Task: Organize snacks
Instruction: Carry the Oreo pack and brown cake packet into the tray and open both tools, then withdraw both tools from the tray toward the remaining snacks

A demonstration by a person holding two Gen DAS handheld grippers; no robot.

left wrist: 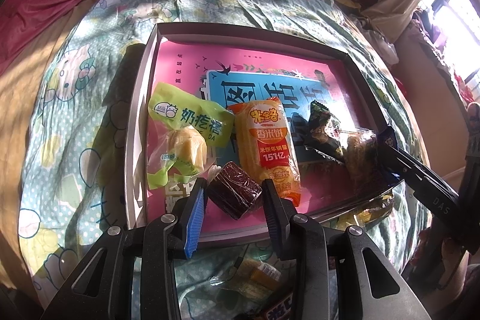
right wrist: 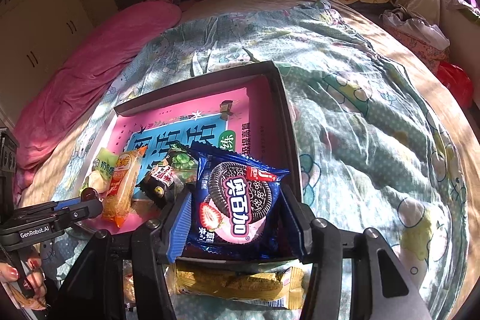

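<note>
Two grippers are seen over a shallow box (left wrist: 141,116) laid on a cartoon-print bedspread (right wrist: 360,116), w/ a pink booklet (left wrist: 186,56) lining its floor. Left gripper (left wrist: 235,194) is set narrowly around a dark red-brown wrapped sweet (left wrist: 234,188); both pads sit right at its sides, so it looks gripped, above the box's near edge. Right gripper (right wrist: 235,218) is opened wider around a blue cookie pack (right wrist: 240,200), at the box's near right corner; whether the pads press the pack can't be told. Inside the box, L to R, are laid a green milk-candy bag (left wrist: 186,137), an orange rice-cracker pack (left wrist: 267,146) and a dark green snack pack (left wrist: 324,128), touching or overlapping. More snacks, incl. a yellow pack (right wrist: 240,284), are left on the bedspread just outside the near edge. A pink quilt (right wrist: 90,74) is bunched at the far side. A hand (right wrist: 21,275) is seen at the left gripper's handle.
</note>
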